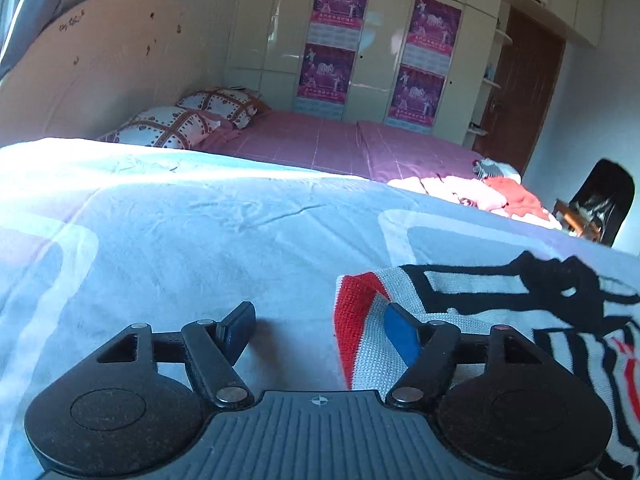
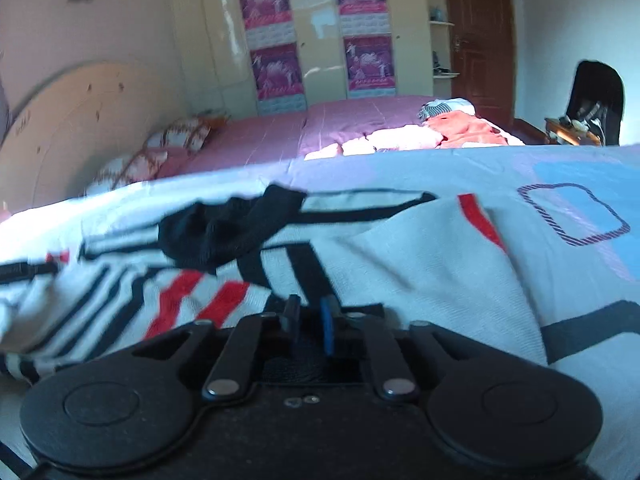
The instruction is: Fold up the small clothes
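A white knitted sweater (image 1: 492, 304) with black and red stripes lies on the pale blue bedsheet (image 1: 208, 232). My left gripper (image 1: 320, 332) is open wide just above the sheet. The sweater's red-edged end (image 1: 352, 320) lies between its fingers, close to the blue pad (image 1: 400, 336), and nothing is pinched. In the right wrist view the sweater (image 2: 420, 264) fills the middle, with a crumpled black part (image 2: 228, 232) on top. My right gripper (image 2: 309, 320) hovers low over it, its pads a narrow gap apart, and no cloth shows gripped between them.
A heap of pink, white and red clothes (image 2: 440, 132) lies at the far edge of the sheet. Behind it are a pink bed (image 1: 320, 140) with patterned pillows (image 1: 168, 128), a wardrobe with posters (image 1: 340, 40), a brown door (image 2: 480, 40) and a black chair (image 2: 596, 100).
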Available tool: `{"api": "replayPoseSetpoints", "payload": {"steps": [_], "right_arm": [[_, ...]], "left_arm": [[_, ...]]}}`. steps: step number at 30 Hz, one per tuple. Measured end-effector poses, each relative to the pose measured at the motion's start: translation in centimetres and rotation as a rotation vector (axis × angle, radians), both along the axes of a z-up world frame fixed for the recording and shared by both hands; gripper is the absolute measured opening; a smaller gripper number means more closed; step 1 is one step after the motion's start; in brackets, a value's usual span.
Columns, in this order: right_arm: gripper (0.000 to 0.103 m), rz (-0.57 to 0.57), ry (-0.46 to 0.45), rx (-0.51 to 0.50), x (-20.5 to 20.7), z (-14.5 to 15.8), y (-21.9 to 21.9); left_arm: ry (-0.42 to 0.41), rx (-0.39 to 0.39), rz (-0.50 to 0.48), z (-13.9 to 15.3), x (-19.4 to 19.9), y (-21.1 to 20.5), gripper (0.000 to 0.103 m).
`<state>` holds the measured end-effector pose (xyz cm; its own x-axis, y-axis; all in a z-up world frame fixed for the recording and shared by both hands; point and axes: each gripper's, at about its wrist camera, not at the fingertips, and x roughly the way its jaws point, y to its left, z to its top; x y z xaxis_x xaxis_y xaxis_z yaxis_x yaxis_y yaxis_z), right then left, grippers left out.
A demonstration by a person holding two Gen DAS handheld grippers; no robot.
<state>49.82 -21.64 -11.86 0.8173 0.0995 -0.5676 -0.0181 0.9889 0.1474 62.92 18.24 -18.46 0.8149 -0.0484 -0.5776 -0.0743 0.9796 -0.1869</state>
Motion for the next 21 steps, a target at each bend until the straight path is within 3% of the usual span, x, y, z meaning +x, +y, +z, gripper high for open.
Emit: {"api": "replayPoseSetpoints", "payload": {"steps": [3, 5, 7, 8, 9, 10, 14, 16, 18, 19, 20, 21], "right_arm": [[0.027, -0.062, -0.019, 0.066, -0.9, 0.7, -1.9], [0.03, -0.083, 0.013, 0.117, -0.7, 0.5, -3.0], [0.031, -0.083, 0.069, 0.143, -0.1, -0.3, -3.2], [0.03, -0.073, 0.099, 0.168, 0.2, -0.8, -3.2], [0.026, -0.071, 0.103, 0.168, 0.3, -1.0, -3.1], [0.011, -0.069, 0.09, 0.138, 0.2, -1.1, -2.6], [0.006, -0.077, 0.024, 0.102, -0.6, -0.1, -2.5], [0.005, -0.074, 0.087, 0.044, 0.1, -1.3, -2.1], [0.006, -0.063, 0.078, 0.016, 0.1, -1.1, -1.8], [0.006, -0.068, 0.077, 0.034, 0.0, -0.8, -2.0], [0.007, -0.076, 0.076, 0.068, -0.2, -0.5, -2.4], [0.01, -0.081, 0.068, 0.101, -0.6, -0.1, -2.8]], "left_arm": [[0.005, -0.094, -0.033, -0.3, 0.0, 1.4, 0.063], [0.031, -0.154, -0.071, -1.0, 1.0, 1.7, 0.054], [0.035, -0.165, -0.092, -1.5, 1.7, 1.4, 0.047], [0.042, -0.167, -0.101, -1.6, 1.9, 1.3, 0.025], [0.05, -0.192, -0.115, -1.8, 2.4, 1.1, 0.012], [0.043, -0.205, -0.107, -1.8, 2.4, 1.1, 0.008], [-0.012, -0.18, -0.06, -1.6, 1.5, 0.9, 0.008], [0.003, -0.166, -0.06, -2.3, 1.8, 0.8, 0.008], [0.023, -0.18, -0.063, -1.9, 2.0, 1.1, 0.009], [0.027, -0.188, -0.053, -1.6, 1.9, 1.4, 0.018], [0.02, -0.172, -0.03, -1.0, 1.3, 1.7, 0.036], [-0.008, -0.148, -0.006, -0.3, 0.1, 2.0, 0.043]]}}
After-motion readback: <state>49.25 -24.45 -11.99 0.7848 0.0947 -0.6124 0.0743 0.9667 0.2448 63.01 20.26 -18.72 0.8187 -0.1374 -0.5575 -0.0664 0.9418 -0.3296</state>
